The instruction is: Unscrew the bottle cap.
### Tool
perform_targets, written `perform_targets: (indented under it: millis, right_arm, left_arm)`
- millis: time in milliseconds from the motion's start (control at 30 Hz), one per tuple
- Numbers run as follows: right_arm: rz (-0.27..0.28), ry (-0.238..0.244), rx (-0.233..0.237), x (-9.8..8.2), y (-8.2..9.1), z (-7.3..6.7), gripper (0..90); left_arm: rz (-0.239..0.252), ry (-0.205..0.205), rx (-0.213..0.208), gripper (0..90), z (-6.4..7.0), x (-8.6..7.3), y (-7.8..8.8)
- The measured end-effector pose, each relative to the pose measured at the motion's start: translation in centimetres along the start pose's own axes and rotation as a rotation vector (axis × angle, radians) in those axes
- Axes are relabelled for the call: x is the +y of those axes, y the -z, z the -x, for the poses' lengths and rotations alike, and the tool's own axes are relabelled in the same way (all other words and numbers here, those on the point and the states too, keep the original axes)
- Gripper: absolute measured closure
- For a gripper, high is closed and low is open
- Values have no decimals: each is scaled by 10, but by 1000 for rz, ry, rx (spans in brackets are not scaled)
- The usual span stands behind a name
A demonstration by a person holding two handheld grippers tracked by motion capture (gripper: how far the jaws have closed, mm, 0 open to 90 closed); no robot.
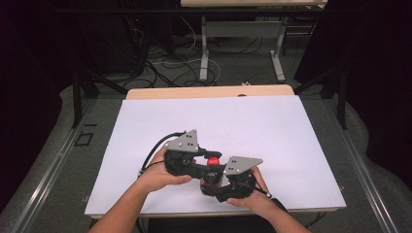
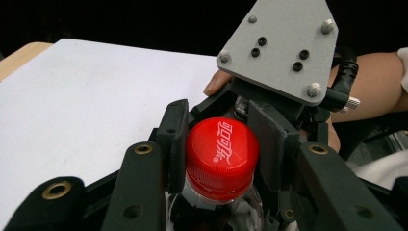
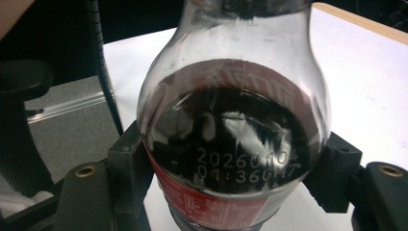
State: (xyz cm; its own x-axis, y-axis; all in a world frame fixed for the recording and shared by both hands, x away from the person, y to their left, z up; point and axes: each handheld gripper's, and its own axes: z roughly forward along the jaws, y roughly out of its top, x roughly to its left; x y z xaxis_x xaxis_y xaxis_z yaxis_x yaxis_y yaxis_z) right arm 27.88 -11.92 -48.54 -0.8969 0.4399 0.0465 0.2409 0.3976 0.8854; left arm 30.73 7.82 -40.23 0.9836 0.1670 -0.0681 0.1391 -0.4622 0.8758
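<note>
In the high view, two forearms come in from the bottom edge and meet near the front of a white table top (image 1: 252, 121). The left gripper (image 1: 206, 156) and the right gripper (image 1: 214, 182) sit close together there, each under a grey three-cornered plate, and a red cap (image 1: 213, 161) shows between them; the bottle beneath it is mostly hidden by the black gripper bodies, so how upright it stands is hard to judge from here. In the left gripper view, the left gripper (image 2: 219, 144) has its two black jaws clamped on the red cap (image 2: 221, 156) from either side, the pads pressing on its ribbed skirt; white lettering runs across the cap's top, and the clear neck of the bottle (image 2: 216, 207) drops away below it. Beyond the cap, the right gripper's grey plate (image 2: 284, 48) rises, with a thumb and forearm behind it and the white table top to the left. In the right gripper view, the right gripper (image 3: 231, 168) grips the bottle (image 3: 233, 130) around its body, one jaw on each flank just below the rounded shoulder. The bottle holds dark liquid, carries a printed date code in pale digits, and has a red label lower down; the white table top lies behind it.
</note>
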Motion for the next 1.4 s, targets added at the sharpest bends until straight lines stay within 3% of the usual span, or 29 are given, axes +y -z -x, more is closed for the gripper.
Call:
perform_targets:
  millis: [100, 200, 267, 300, 433, 533, 700, 800, 867, 1033, 1167, 1267, 1367, 1400]
  right_arm:
    - [-4, -7, -21, -1, -1, 1, 294]
    - [-18, -27, -46, -1, -1, 2, 294]
    - [-18, -39, -68, -2, -1, 3, 294]
    - [-21, -38, -88, -2, -1, 4, 294]
    - [-22, -47, -137, -2, 0, 6, 294]
    - [-20, -55, -161, -3, 0, 7, 294]
    - [-21, -70, -188, -4, 1, 9, 294]
    - [-18, -89, -185, -5, 2, 11, 294]
    - [-17, -78, -187, -5, 2, 11, 294]
    - [-11, -60, -158, -4, 2, 10, 294]
    - [-4, -65, -129, -3, 2, 9, 294]
    - [0, -61, -108, -2, 2, 8, 294]
    - [-12, -58, -89, -2, 2, 7, 294]
    - [-2, -56, -91, -2, 1, 7, 294]
  left_arm:
    - [-3, 17, 38, 609, 1, 0, -3]
    - [10, 65, 104, 610, 5, -1, -6]
    - [17, 94, 175, 610, 11, 0, -10]
    - [15, 89, 217, 610, 13, 0, -12]
    - [37, 159, 376, 610, 27, 3, -23]
    - [49, 208, 466, 611, 35, 6, -29]
    - [75, 260, 535, 611, 39, 8, -39]
    - [77, 257, 525, 603, 37, 8, -40]
    - [86, 259, 484, 525, 35, 8, -37]
    - [109, 252, 477, 417, 30, 8, -20]
    - [106, 218, 367, 387, 23, 7, -4]
    - [68, 167, 305, 386, 20, 6, 3]
    - [49, 89, 248, 385, 15, 5, 8]
    - [38, 85, 213, 385, 13, 5, 10]
